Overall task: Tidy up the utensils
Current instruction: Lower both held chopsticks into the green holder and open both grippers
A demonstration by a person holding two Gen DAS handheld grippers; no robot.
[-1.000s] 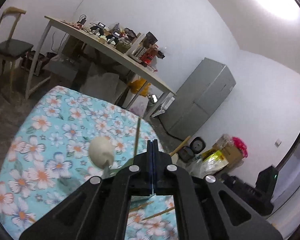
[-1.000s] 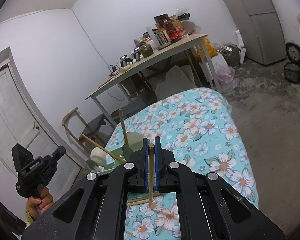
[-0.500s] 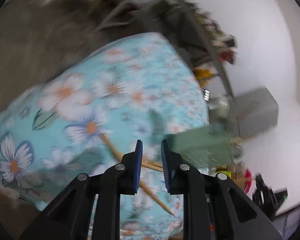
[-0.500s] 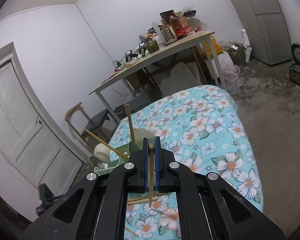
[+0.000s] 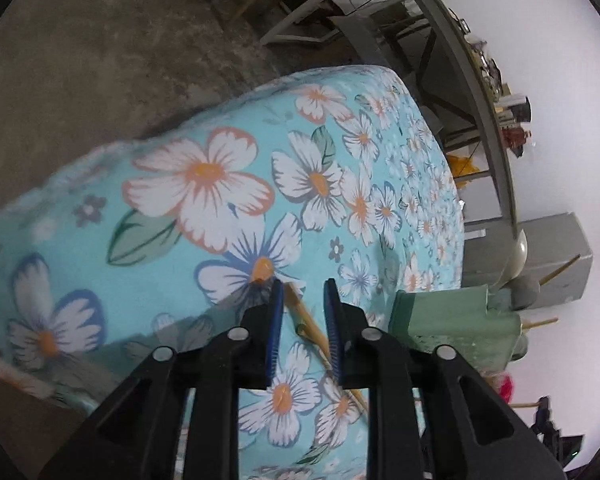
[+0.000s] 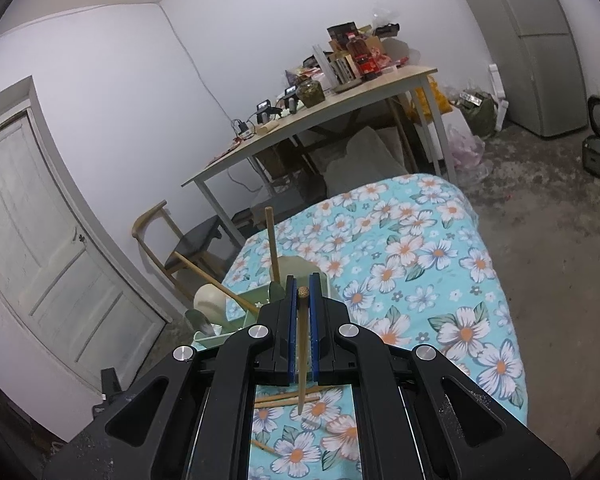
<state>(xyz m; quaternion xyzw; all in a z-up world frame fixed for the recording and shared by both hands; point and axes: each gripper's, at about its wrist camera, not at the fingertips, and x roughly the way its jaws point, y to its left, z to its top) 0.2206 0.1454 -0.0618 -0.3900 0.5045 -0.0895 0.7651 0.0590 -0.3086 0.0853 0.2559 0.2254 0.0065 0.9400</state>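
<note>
We see a table (image 6: 428, 280) under a turquoise floral cloth (image 5: 204, 200), standing on a bare concrete floor (image 6: 560, 240). On the cloth near one corner sits a pale green holder (image 5: 452, 320) with utensils standing in it. Loose wooden chopsticks (image 6: 284, 398) lie flat on the cloth just beside it, one (image 5: 308, 316) angled across a white flower.
</note>
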